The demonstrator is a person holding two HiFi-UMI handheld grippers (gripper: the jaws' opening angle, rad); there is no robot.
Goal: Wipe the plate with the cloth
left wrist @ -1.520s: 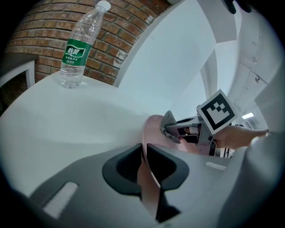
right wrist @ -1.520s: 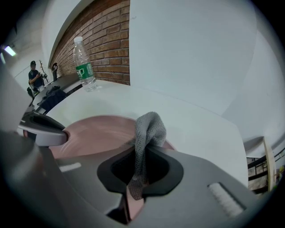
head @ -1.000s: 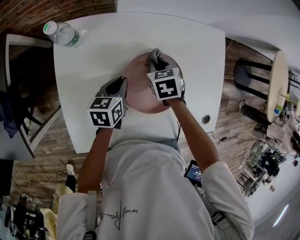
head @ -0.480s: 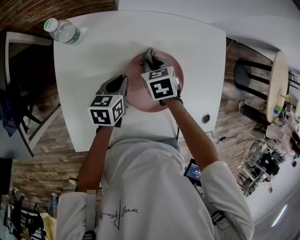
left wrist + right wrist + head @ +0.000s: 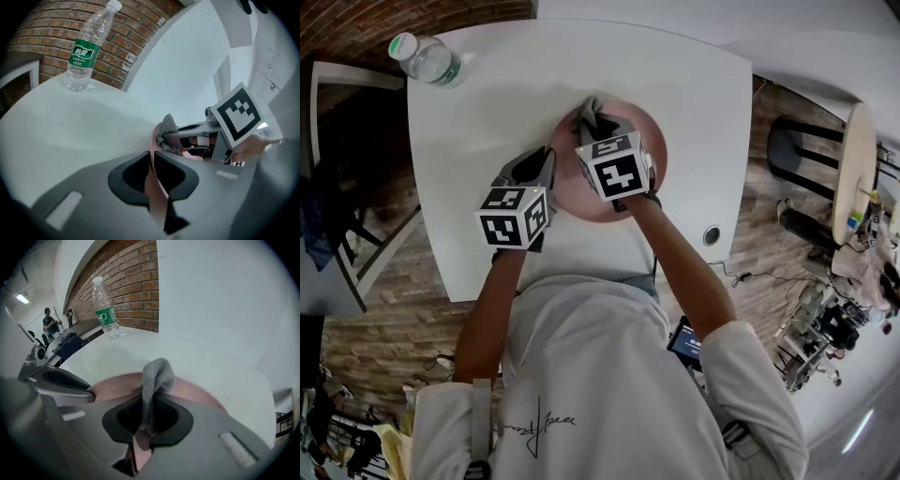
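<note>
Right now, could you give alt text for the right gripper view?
The right tool pinches a grey cloth above a pink plate on a white table. A water bottle stands upright farther back, near a brick wall.

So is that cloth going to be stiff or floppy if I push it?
Probably floppy: the cloth bunches and folds over where the right gripper pinches it in its jaws. Likely light too, given its open mesh weave.

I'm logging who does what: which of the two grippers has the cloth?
The right gripper: its jaws pinch the grey cloth over the pink plate. The left gripper instead clamps the plate's rim.
</note>
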